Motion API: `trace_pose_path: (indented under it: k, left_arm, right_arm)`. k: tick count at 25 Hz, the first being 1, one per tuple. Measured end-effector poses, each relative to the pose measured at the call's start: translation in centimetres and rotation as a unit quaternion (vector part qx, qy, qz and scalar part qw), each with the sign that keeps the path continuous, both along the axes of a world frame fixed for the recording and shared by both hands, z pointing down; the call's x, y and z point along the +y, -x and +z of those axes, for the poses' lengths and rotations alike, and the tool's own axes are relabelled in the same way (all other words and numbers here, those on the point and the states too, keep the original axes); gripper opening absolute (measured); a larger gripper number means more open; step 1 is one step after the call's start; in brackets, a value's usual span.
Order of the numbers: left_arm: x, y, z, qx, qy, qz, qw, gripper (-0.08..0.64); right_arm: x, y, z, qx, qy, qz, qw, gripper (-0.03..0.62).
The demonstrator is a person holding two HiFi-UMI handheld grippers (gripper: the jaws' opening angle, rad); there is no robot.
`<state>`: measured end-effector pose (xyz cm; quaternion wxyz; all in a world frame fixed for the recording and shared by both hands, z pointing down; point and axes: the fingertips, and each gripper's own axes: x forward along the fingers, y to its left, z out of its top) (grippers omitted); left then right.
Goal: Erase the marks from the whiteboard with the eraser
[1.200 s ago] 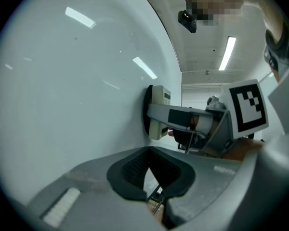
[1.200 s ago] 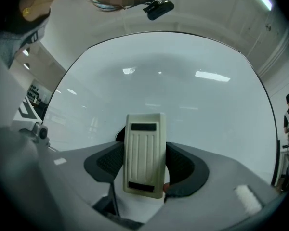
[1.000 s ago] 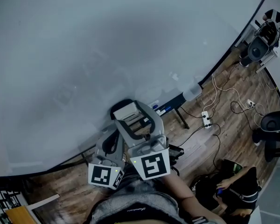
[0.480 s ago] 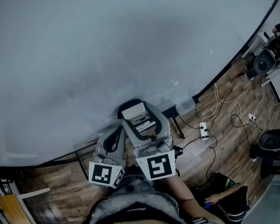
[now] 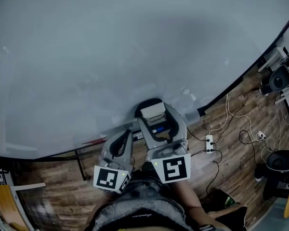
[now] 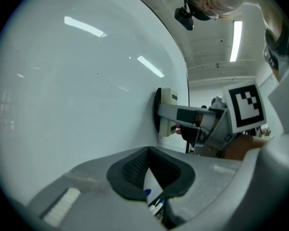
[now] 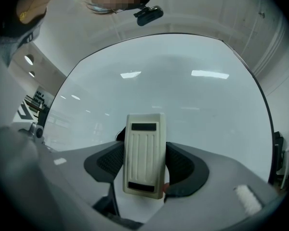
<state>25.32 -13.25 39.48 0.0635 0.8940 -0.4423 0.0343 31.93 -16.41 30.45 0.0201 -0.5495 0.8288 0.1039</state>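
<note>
Cream plastic eraser (image 7: 144,153), ribbed on its back with a dark felt layer underneath, sits clamped between the black pads of the right tongs (image 5: 155,115), one pad on each long side. From the left gripper view the felt face lies flat against the large white whiteboard (image 6: 77,81), with the cream block standing out from the surface. In the head view the eraser is at the near, lower edge of the board, just right of centre and just above the ledge that runs along the bottom. The left tongs (image 5: 127,134) hang just to the left of the right ones, nearer the person and off the board. Their pads are drawn almost together with nothing between them, and only a thin wedge of a gap shows in the left gripper view. Through that wedge a few blue-capped markers (image 6: 153,203) can be seen lying beyond the tips. Each tool carries a square black-and-white marker cube (image 5: 173,168) at its near end. Beneath the board is a wooden plank floor (image 5: 53,201), and a white power strip (image 5: 209,143) with trailing cables lies on it to the right. Streaks of ceiling light reflect off the board in both gripper views.
</note>
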Motion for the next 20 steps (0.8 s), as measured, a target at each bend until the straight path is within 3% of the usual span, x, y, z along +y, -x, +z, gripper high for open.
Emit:
trace_pose_path:
  k: [5, 11, 20]
  left_arm:
    - [-0.2, -1.0, 0.1, 0.01, 0.006, -0.01, 0.9999, 0.003]
    - [-0.8, -1.9, 0.8, 0.014, 0.012, -0.02, 0.9996, 0.003]
    - [-1.4, -1.5, 1.0, 0.014, 0.02, -0.043, 0.9988, 0.003]
  right_arm:
    - [-0.7, -3.1, -0.1, 0.004, 0.003, 0.016, 1.0, 0.267]
    - [-2.2, -7.1, 0.2, -0.027, 0.014, 0.028, 0.999, 0.268]
    - [-3.0, -9.8, 0.2, -0.022, 0.014, 0.025, 0.999, 0.268]
